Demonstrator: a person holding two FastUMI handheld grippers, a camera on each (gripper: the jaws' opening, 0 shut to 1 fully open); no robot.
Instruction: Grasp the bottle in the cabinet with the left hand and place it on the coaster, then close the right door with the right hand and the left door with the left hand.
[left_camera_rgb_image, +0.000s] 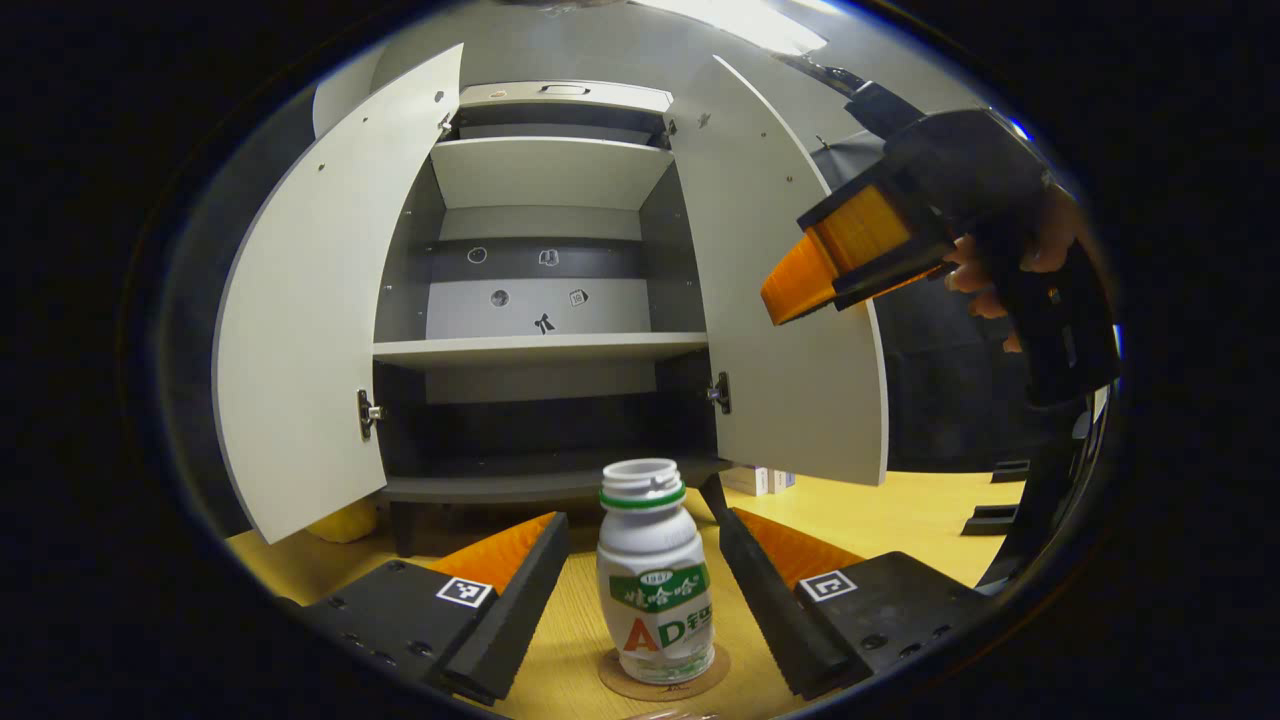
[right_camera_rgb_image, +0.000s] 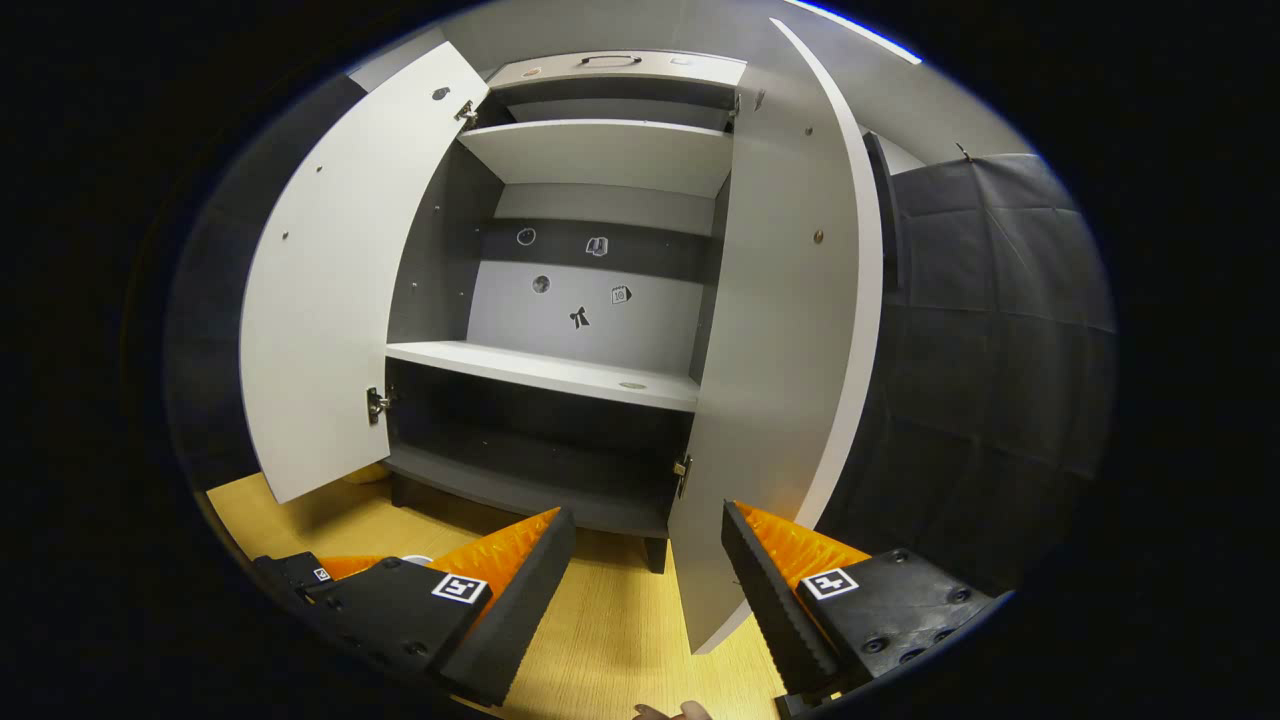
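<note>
Yellow wooden tabletop, grey two-door cabinet open. White plastic bottle upright on round cork coaster, between spread, untouching left gripper fingers. Right gripper spread, empty.

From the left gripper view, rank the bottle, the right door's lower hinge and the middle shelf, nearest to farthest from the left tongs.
1. Bottle: on the coaster, between the open left tongs.
2. Right door's lower hinge: behind the bottle, at the cabinet's front edge.
3. Middle shelf: higher up, running back inside the cabinet.
</note>
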